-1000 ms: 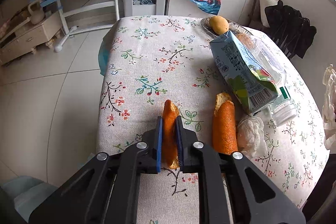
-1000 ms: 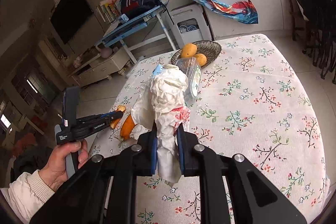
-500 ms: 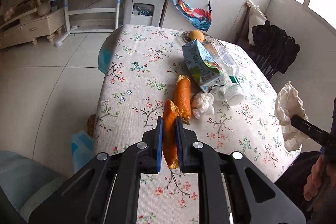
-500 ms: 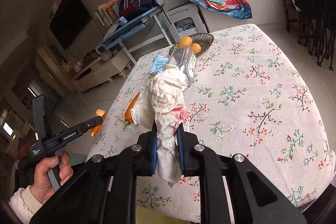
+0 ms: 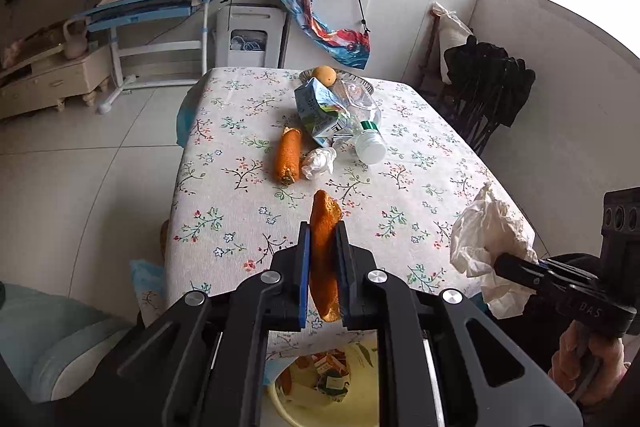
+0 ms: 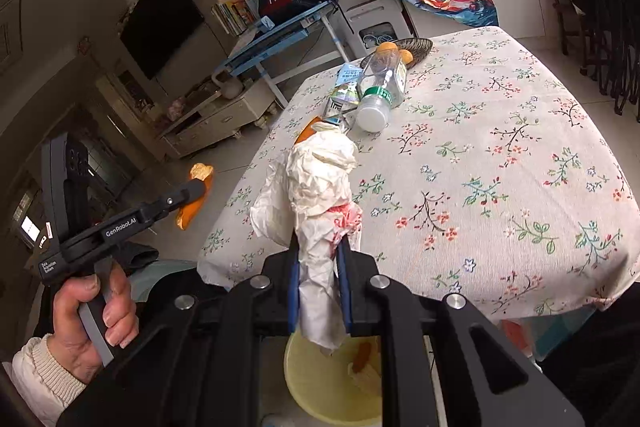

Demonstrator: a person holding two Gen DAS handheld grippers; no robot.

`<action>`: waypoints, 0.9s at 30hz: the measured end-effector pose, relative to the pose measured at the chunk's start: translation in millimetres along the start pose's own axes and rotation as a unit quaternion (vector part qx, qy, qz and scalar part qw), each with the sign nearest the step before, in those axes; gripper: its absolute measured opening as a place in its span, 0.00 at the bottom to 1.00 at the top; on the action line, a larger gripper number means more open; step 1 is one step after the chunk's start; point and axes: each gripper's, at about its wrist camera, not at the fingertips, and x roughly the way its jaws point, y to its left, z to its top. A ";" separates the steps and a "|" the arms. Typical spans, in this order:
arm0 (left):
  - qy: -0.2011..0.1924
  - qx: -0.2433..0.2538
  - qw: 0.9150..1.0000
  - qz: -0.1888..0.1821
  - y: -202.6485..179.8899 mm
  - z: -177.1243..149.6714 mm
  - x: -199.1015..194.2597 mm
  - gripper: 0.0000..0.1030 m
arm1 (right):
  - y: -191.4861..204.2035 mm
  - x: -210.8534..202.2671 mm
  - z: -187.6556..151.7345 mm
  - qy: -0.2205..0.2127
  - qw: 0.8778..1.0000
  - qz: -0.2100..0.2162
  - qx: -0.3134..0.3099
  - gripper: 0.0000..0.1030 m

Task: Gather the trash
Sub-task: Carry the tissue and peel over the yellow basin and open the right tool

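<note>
My left gripper (image 5: 323, 227) is shut on a strip of orange peel (image 5: 326, 209), held in the air over the near edge of the floral table (image 5: 224, 211). The right gripper (image 6: 320, 247) is shut on a crumpled white paper (image 6: 320, 179) with red marks, also at the near edge. Below both sits a yellow bin (image 6: 320, 383) with some trash inside, mostly hidden by the gripper bodies. On the table lie a second orange peel (image 5: 288, 157), a small tissue wad (image 5: 319, 163), a milk carton (image 5: 318, 111) and a plastic bottle (image 5: 362, 125).
A fruit basket with an orange (image 5: 324, 75) stands at the table's far end. Black chairs (image 5: 488, 95) stand to the right of the table. A teal cushion (image 5: 48, 331) lies on the floor at the near left. A blue desk (image 5: 152, 7) stands across the room.
Both grippers have drawn back from the tabletop to its near edge, each keeping its load. The yellow bin has come into view beneath them.
</note>
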 end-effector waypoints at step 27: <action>-0.042 0.045 0.998 0.022 -32.0 -6.8 -61.2 0.11 | 28.8 -20.8 -41.1 -0.008 0.999 0.012 -0.035 0.16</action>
